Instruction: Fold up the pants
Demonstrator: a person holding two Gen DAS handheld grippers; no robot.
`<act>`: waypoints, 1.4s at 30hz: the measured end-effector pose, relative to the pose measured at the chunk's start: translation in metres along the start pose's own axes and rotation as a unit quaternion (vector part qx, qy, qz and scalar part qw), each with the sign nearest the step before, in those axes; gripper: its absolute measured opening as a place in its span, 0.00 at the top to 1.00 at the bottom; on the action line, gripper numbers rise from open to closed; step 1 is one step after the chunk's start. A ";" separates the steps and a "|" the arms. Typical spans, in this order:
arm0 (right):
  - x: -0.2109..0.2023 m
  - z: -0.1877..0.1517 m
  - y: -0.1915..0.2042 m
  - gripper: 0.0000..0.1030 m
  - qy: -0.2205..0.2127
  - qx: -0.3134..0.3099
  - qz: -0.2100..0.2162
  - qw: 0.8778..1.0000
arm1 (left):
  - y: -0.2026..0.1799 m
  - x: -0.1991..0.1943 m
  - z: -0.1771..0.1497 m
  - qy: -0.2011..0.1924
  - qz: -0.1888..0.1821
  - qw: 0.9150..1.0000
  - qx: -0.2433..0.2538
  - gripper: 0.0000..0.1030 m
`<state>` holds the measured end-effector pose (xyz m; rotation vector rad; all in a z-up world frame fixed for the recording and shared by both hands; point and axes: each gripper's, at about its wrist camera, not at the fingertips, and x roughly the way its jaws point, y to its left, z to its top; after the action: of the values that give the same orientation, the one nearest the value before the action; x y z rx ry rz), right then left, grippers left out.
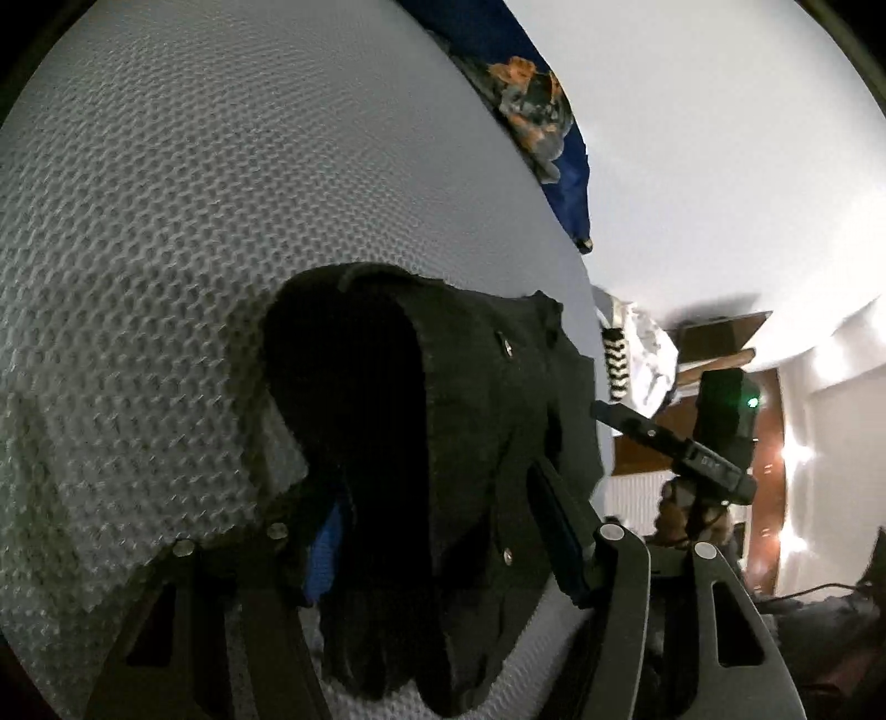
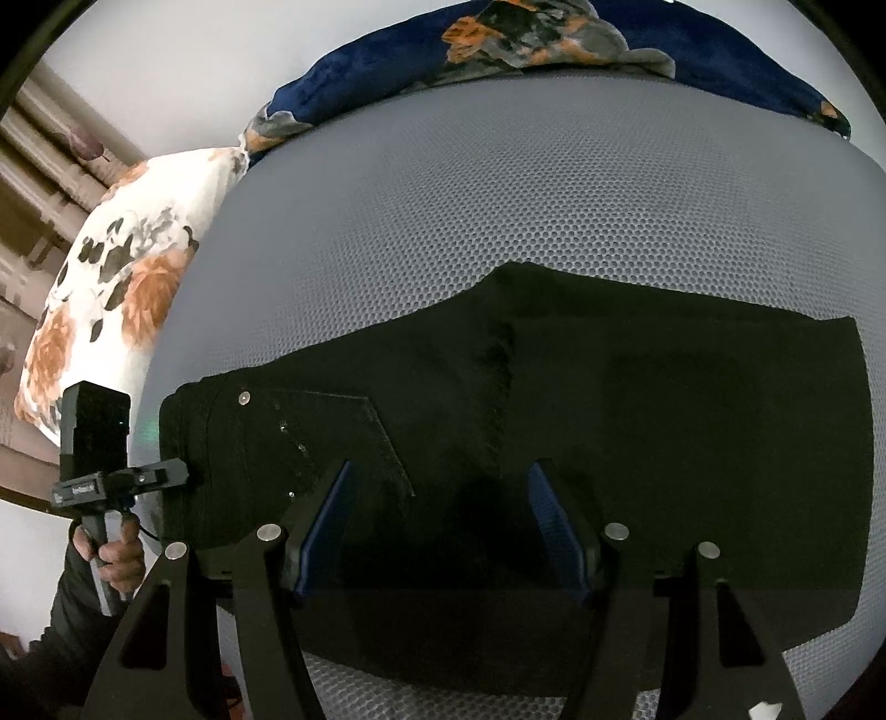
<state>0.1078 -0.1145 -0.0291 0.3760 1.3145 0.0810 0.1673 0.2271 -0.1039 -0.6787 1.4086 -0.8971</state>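
Observation:
Black pants (image 2: 554, 399) lie folded lengthwise across the grey mesh mattress (image 2: 498, 194), waistband at the left, legs running right. My right gripper (image 2: 437, 526) is open just above the middle of the pants, empty. In the left wrist view the waistband end (image 1: 443, 443) of the pants lies between the fingers of my left gripper (image 1: 437, 543), whose jaws stand wide apart around the cloth. The left gripper also shows in the right wrist view (image 2: 166, 475), its tip touching the waistband edge. The right gripper shows in the left wrist view (image 1: 664, 443) at the pants' far edge.
A floral white pillow (image 2: 111, 288) lies at the mattress's left end. A dark blue floral blanket (image 2: 554, 44) is bunched along the far edge. A striped cloth and white fabric (image 1: 637, 354) hang beyond the mattress. Bare mesh surrounds the pants.

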 end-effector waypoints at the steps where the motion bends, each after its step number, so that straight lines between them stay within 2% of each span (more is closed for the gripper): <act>1: 0.000 0.000 -0.001 0.39 0.000 0.001 0.001 1.000 | 0.000 0.001 0.001 -0.001 0.001 1.000 -0.002 0.41; 3: -0.002 -0.001 -0.003 0.39 -0.004 0.004 0.003 1.000 | 0.000 0.002 0.001 -0.003 0.008 1.000 -0.007 0.43; 5: -0.004 -0.001 -0.005 0.39 -0.012 0.010 0.005 1.000 | 0.000 0.003 0.002 -0.004 0.028 0.999 -0.016 0.55; 7: -0.007 -0.001 -0.008 0.39 -0.018 0.013 0.005 1.000 | -0.003 0.003 0.002 -0.001 0.052 0.998 -0.033 0.60; 12: -0.017 -0.002 -0.018 0.39 -0.033 0.020 0.004 0.999 | -0.032 0.007 0.002 0.001 0.144 0.989 -0.028 0.68; 14: -0.022 -0.002 -0.023 0.39 -0.041 0.024 0.004 0.999 | -0.046 0.006 0.001 -0.004 0.164 0.986 -0.016 0.71; 16: -0.028 -0.003 -0.030 0.38 -0.050 0.029 0.008 0.998 | -0.063 0.003 -0.001 -0.008 0.166 0.986 0.001 0.74; 22: -0.042 -0.009 -0.051 0.37 -0.068 0.045 0.015 0.997 | -0.119 0.002 -0.010 -0.032 0.136 0.990 0.033 0.80; 25: -0.051 -0.011 -0.062 0.37 -0.081 0.044 0.010 0.996 | -0.144 0.009 -0.011 -0.039 0.120 0.991 0.039 0.82; 31: -0.072 -0.012 -0.093 0.37 -0.103 0.040 -0.006 0.994 | -0.182 0.042 -0.007 -0.045 0.117 0.991 0.048 0.82; 42: -0.101 -0.018 -0.166 0.35 -0.132 0.067 -0.022 0.989 | -0.237 0.122 0.010 -0.017 0.165 0.984 0.071 0.82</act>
<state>0.0393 -0.2935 0.0084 0.4567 1.0685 -0.0924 0.1415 -0.0006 0.0320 -0.3380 1.3627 -0.7103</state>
